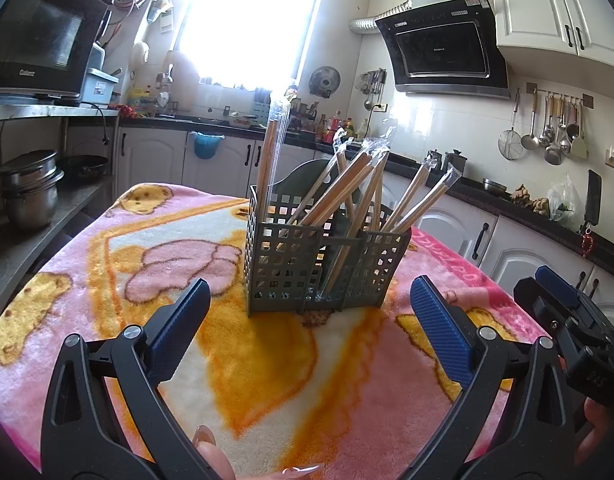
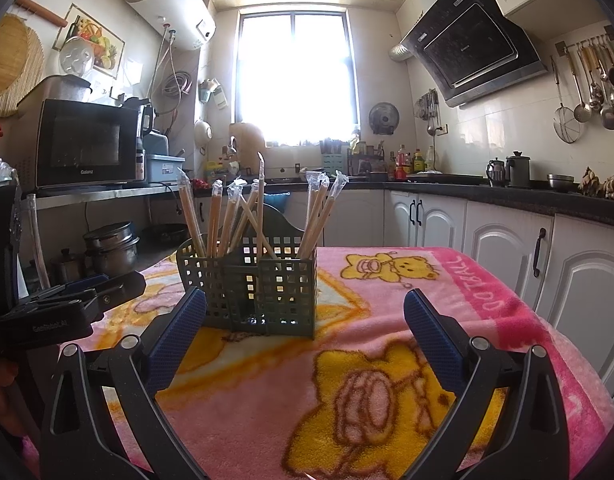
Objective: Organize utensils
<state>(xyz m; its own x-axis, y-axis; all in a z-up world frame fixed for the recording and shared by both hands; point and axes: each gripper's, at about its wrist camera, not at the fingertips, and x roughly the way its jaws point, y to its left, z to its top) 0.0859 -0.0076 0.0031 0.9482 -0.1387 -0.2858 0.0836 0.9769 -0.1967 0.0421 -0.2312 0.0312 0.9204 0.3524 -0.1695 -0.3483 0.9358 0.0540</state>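
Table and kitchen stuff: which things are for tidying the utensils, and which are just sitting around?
For the job:
- green holder
- wrapped chopsticks standing in it
- left gripper, open
- right gripper, open

Just around:
- pink blanket under the holder
- microwave
- pots
- hanging ladles
- sauce bottles

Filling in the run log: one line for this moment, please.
left hand-held gripper open, empty | right hand-held gripper open, empty | plastic-wrapped wooden chopsticks in grey plastic lattice holder | pink cartoon blanket

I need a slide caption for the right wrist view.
Open right hand-held gripper faces a green caddy of wrapped chopsticks.
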